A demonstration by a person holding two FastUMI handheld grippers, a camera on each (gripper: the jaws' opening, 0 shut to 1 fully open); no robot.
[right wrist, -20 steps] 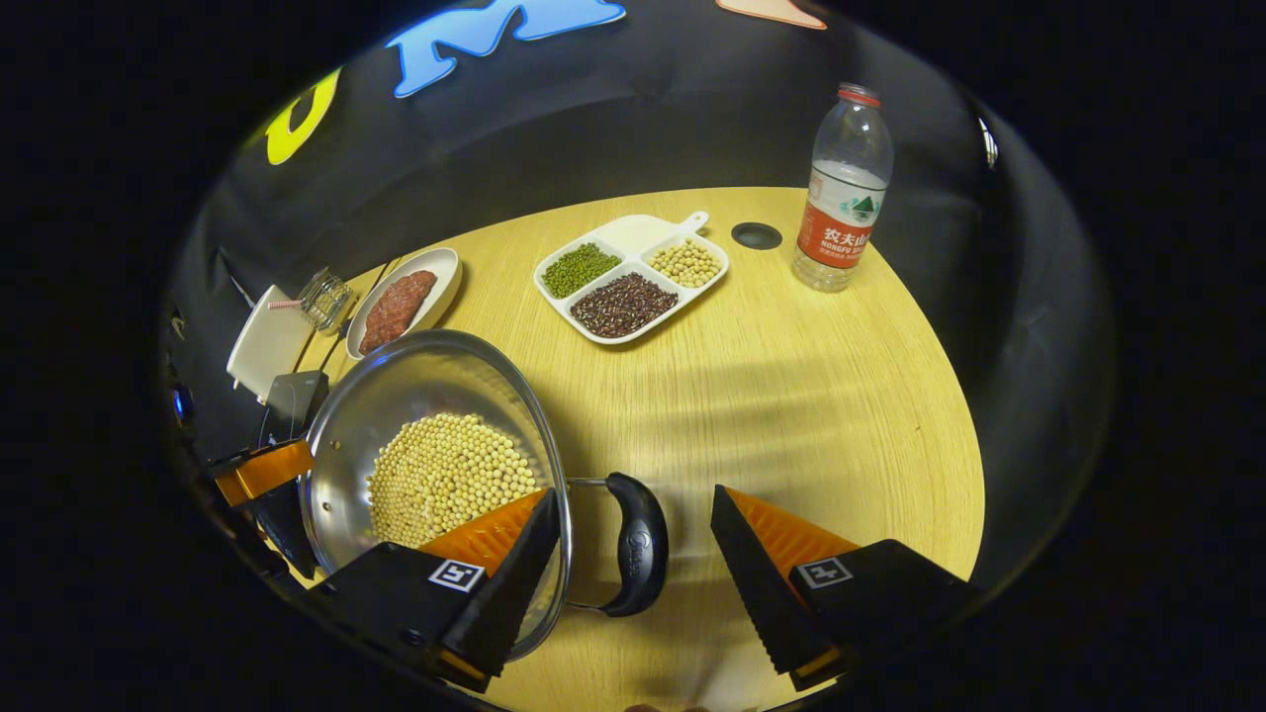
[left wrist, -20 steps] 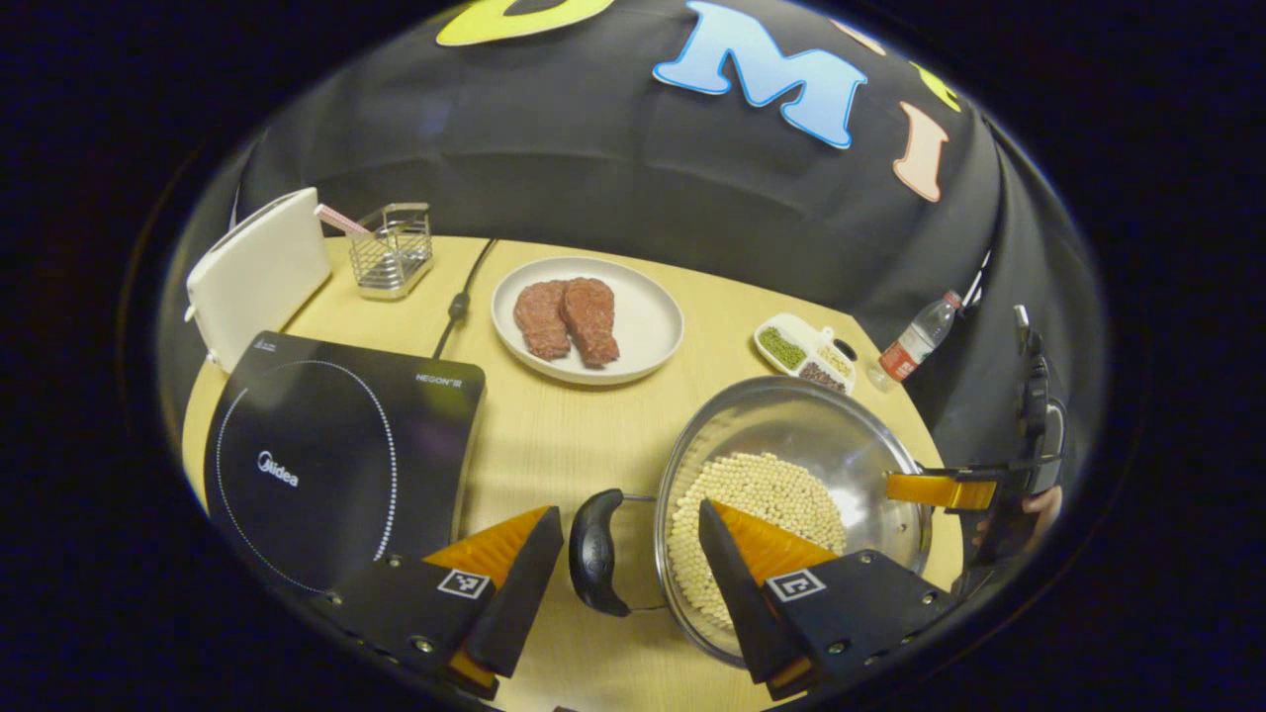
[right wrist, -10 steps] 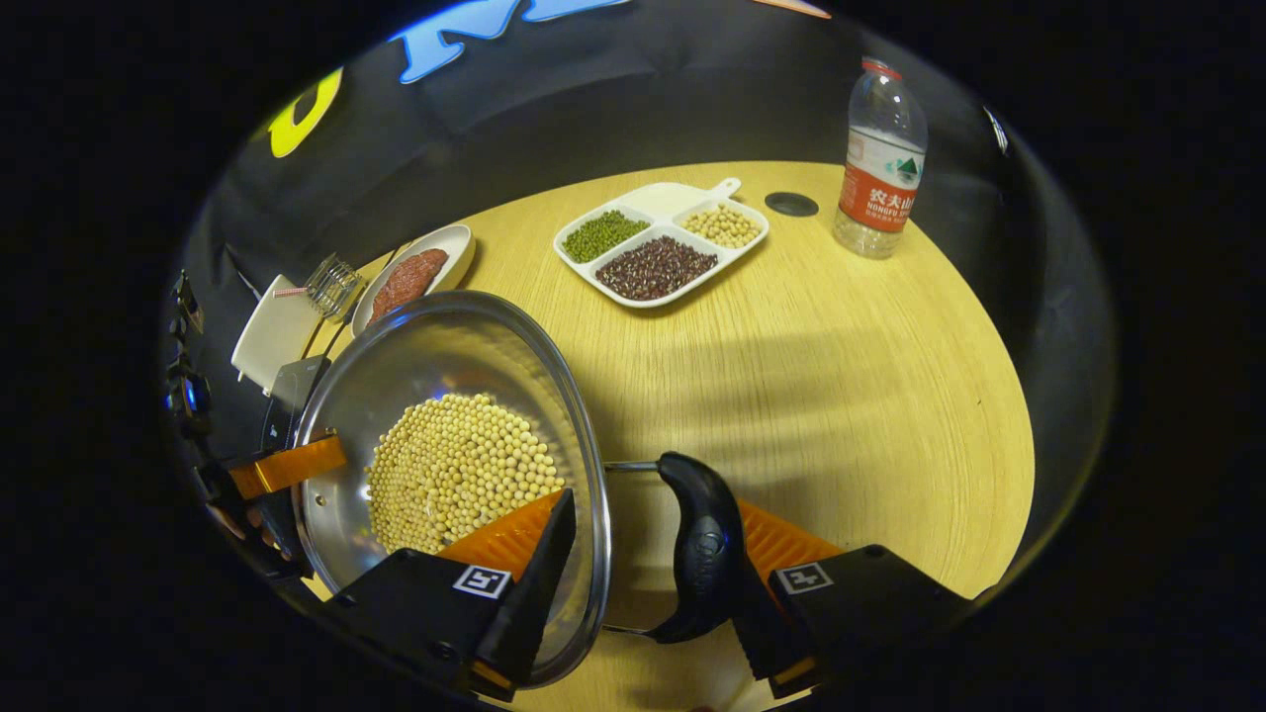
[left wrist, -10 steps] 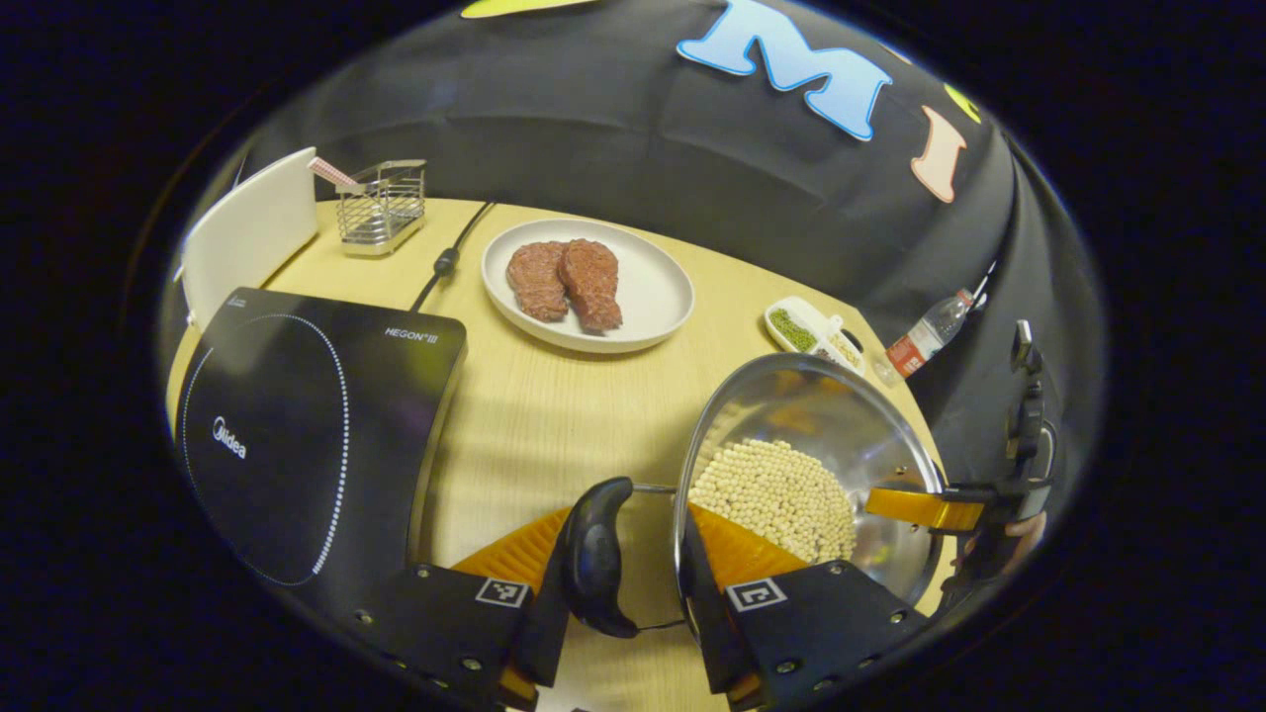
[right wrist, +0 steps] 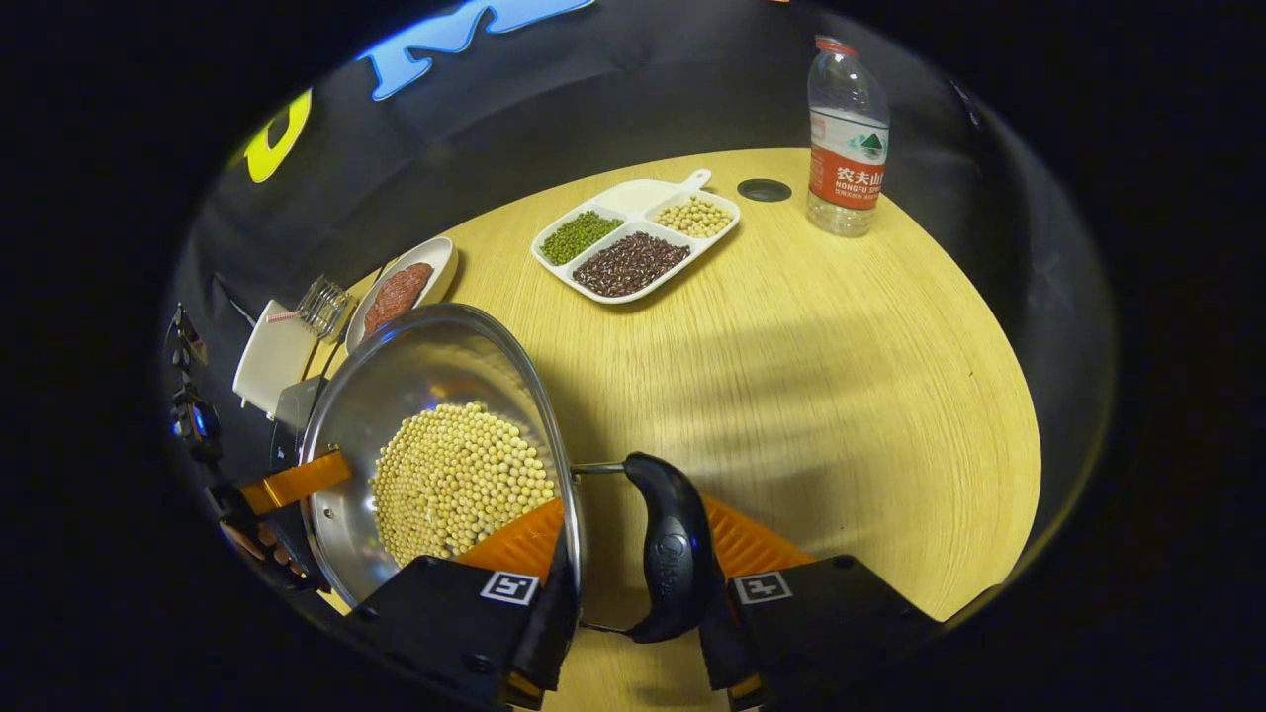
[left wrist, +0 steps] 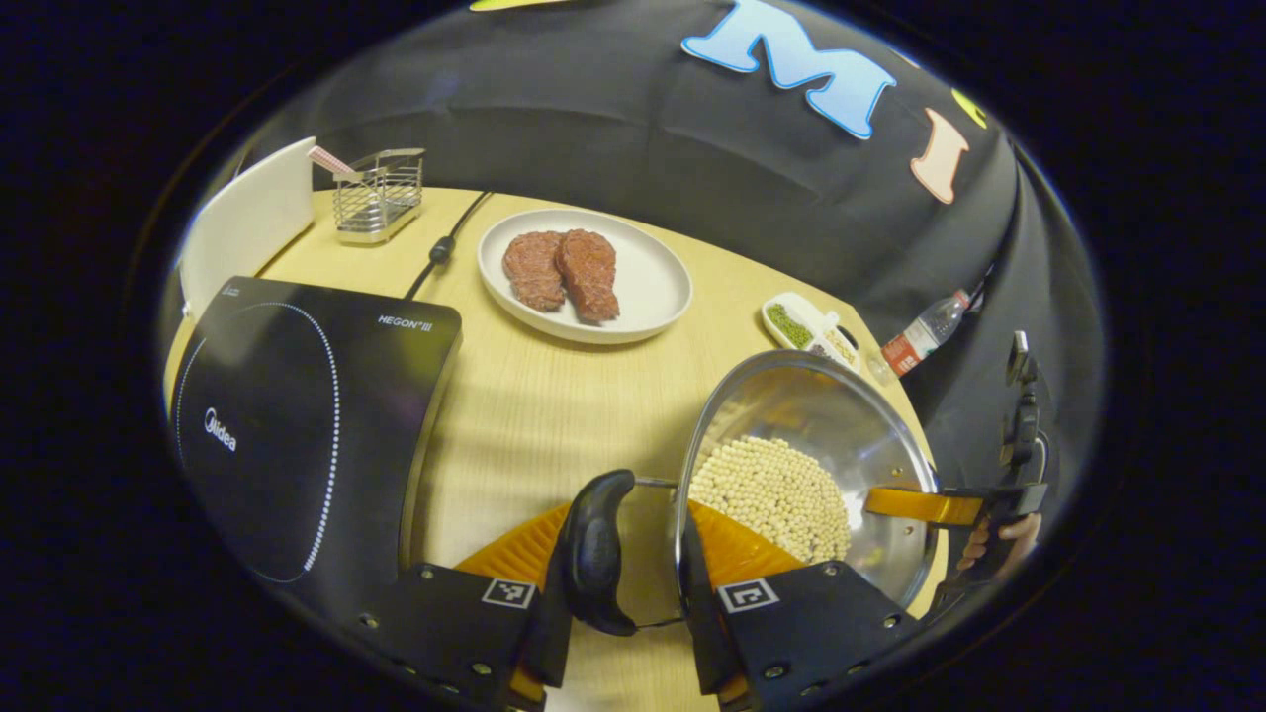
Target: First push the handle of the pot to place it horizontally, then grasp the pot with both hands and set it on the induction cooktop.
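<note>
A steel pot (left wrist: 821, 410) holding pale beans (left wrist: 771, 489) has a black handle on each side. My left gripper (left wrist: 621, 603) is shut on the near handle (left wrist: 593, 549), with one finger outside the handle and the other inside the pot wall. My right gripper (right wrist: 638, 613) is shut the same way on the opposite handle (right wrist: 673, 564) of the pot (right wrist: 415, 386). Each gripper appears across the pot in the other's view, with a hand (left wrist: 999, 539) behind it. The black induction cooktop (left wrist: 297, 415) lies on the table left of the pot.
A white plate (left wrist: 653, 287) with two pieces of meat is behind the cooktop, near a wire rack (left wrist: 376, 193), a white board (left wrist: 247, 232) and a power cable (left wrist: 445, 247). A divided dish (right wrist: 643, 198) of beans and a water bottle (right wrist: 846, 138) stand on the wooden table (right wrist: 841, 376).
Both grippers went from open beside the handles to shut on them. The views have since shifted a little, and the pot now looks slightly tilted.
</note>
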